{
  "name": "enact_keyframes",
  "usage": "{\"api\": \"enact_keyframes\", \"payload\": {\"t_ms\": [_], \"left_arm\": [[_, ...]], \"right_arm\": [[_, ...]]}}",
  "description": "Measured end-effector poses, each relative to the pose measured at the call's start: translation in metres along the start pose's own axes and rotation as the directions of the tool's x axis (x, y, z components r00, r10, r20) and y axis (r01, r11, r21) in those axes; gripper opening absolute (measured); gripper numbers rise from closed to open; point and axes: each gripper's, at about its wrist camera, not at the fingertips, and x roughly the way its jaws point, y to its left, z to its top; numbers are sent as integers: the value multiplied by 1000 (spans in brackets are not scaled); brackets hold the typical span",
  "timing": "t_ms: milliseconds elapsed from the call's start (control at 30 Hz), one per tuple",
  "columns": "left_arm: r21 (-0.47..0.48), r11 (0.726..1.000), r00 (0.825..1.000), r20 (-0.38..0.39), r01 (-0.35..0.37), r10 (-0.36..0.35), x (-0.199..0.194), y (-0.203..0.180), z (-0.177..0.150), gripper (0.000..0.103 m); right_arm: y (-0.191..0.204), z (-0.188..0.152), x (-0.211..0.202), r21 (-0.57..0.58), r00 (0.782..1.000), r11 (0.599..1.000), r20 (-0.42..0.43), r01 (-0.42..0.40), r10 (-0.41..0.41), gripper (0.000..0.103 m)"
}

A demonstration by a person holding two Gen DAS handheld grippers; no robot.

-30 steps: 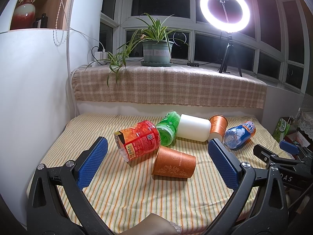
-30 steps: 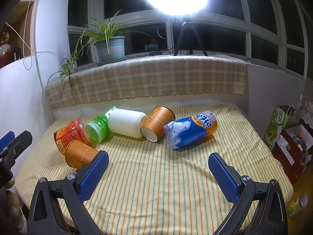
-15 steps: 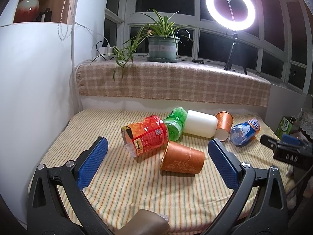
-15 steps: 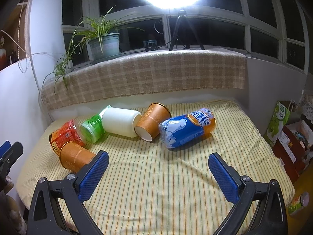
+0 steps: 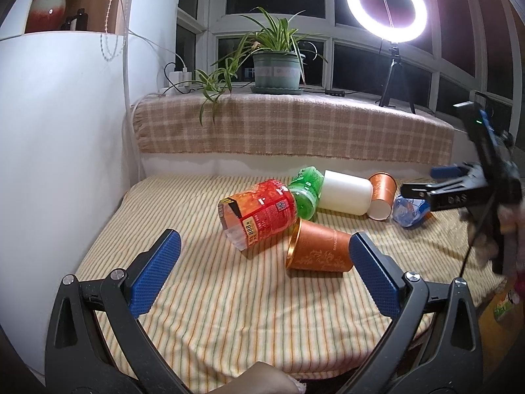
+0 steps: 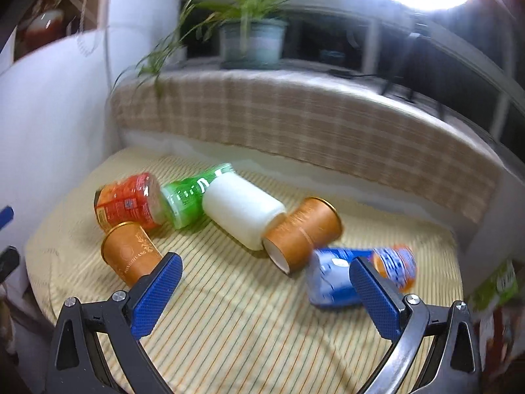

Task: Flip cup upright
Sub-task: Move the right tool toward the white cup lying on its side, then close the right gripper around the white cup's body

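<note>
Several cups lie on their sides on the striped cloth (image 5: 197, 295): a red cup (image 5: 259, 216), a green cup (image 5: 306, 190), a white cup (image 5: 344, 192), two orange paper cups (image 5: 320, 251) (image 5: 382, 193) and a blue cup (image 5: 410, 210). My left gripper (image 5: 262, 279) is open and empty, just short of the near orange cup. My right gripper (image 6: 262, 295) is open and empty, above the cloth between the near orange cup (image 6: 131, 256) and the blue cup (image 6: 344, 279). It also shows in the left wrist view (image 5: 459, 184), above the blue cup.
A plaid-covered ledge (image 5: 295, 128) runs behind the cups, with a potted plant (image 5: 277, 72) and a ring light (image 5: 387, 6) on it. A white wall (image 5: 65, 131) bounds the left side. Boxes (image 6: 492, 289) stand off the right edge.
Both grippers moved forward toward the cups. The right gripper swung left and down over the blue cup, its view now blurred. The cups have not moved.
</note>
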Motion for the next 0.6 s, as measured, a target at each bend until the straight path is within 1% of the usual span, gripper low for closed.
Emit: {"api": "enact_keyframes", "payload": {"t_ms": [100,200,300,500,600], "left_arm": [[-2,1000,1000,-7,-9,9,-1,5,-1,103],[-9,1000,1000,-15,-20,20,-1,11,-2,103],[-19,999,999,-26,-31,31,0,17,-4,103],[-44,997,997,-41,-59,57,2,31,-7,103],[-60,995,996,-50,-74,71,3,38,-8,103]], "right_arm": [[7,13,19,-93,998,995,-47,-42,38,103],[18,25,37,-188,992,978,-97,-95,78,103],[28,35,57,-267,987,958,-142,-109,73,103],[33,51,99,-325,970,937,-238,-129,51,103],[37,54,117,-374,960,917,-280,-138,31,103]]}}
